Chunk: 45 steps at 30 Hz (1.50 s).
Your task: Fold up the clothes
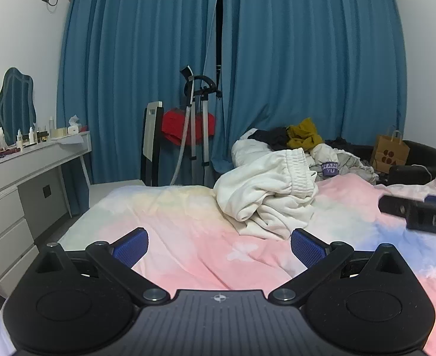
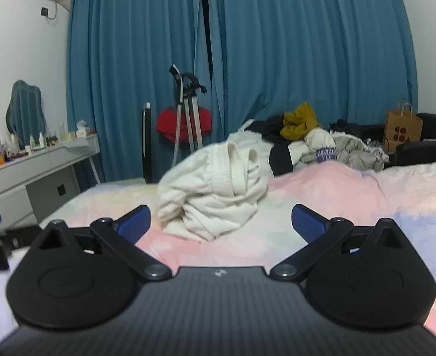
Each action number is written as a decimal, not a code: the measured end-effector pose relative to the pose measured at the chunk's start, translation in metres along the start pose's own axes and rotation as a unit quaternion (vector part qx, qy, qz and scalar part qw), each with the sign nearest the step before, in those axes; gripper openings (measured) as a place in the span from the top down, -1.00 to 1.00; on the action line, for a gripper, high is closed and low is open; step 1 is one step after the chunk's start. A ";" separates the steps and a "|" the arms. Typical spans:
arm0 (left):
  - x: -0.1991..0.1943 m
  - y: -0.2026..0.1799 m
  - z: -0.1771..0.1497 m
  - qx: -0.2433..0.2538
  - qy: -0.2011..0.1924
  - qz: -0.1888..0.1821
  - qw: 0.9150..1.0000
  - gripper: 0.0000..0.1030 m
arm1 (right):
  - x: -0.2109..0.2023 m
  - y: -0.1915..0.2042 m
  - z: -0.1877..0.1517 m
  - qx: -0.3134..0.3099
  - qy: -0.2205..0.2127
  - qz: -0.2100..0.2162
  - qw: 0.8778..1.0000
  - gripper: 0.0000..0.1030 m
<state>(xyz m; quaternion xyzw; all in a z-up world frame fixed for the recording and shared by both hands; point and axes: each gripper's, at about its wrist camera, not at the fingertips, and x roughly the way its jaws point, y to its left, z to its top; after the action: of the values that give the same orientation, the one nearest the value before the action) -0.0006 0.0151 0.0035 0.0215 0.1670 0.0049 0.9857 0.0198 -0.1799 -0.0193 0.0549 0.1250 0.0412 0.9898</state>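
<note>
Our left hand-held gripper [image 1: 219,247] is spread wide w/ nothing in it, hovering over the bed [image 1: 188,237]; the crumpled cream garment [image 1: 265,195] lies ahead and a bit right of it. Our right hand-held gripper [image 2: 220,225], also spread & empty, has that heap [image 2: 215,192] just ahead, slightly left. So it sits btwn both; the right looks nearer, and no long axis is readable in the bunched cloth.

On my left wrist feed I read "NAN" over "YU" in pale letters on a purple patch [image 1: 329,168] in the clothes heap; the right gripper [image 1: 419,213] at the frame edge shows "DAS", cut off; on my right wrist feed the patch is blurred.
</note>
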 end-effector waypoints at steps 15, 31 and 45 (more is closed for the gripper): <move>0.010 -0.013 -0.003 0.002 -0.009 -0.022 1.000 -1.00 | -0.004 -0.019 -0.011 -0.009 0.007 -0.022 1.000 -1.00; 0.105 -0.069 0.032 0.061 0.037 -0.047 0.996 -0.99 | -0.014 -0.048 -0.007 0.031 0.009 -0.048 0.998 -1.00; 0.255 -0.169 0.077 0.160 -0.019 -0.022 0.987 -0.99 | 0.022 -0.079 -0.024 0.054 0.060 -0.097 0.992 -1.00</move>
<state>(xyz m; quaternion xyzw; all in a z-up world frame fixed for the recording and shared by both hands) 0.2657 -0.1529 -0.0148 0.1749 0.1475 -0.0442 0.9725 0.0399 -0.2535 -0.0575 0.0934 0.1909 -0.0585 0.9754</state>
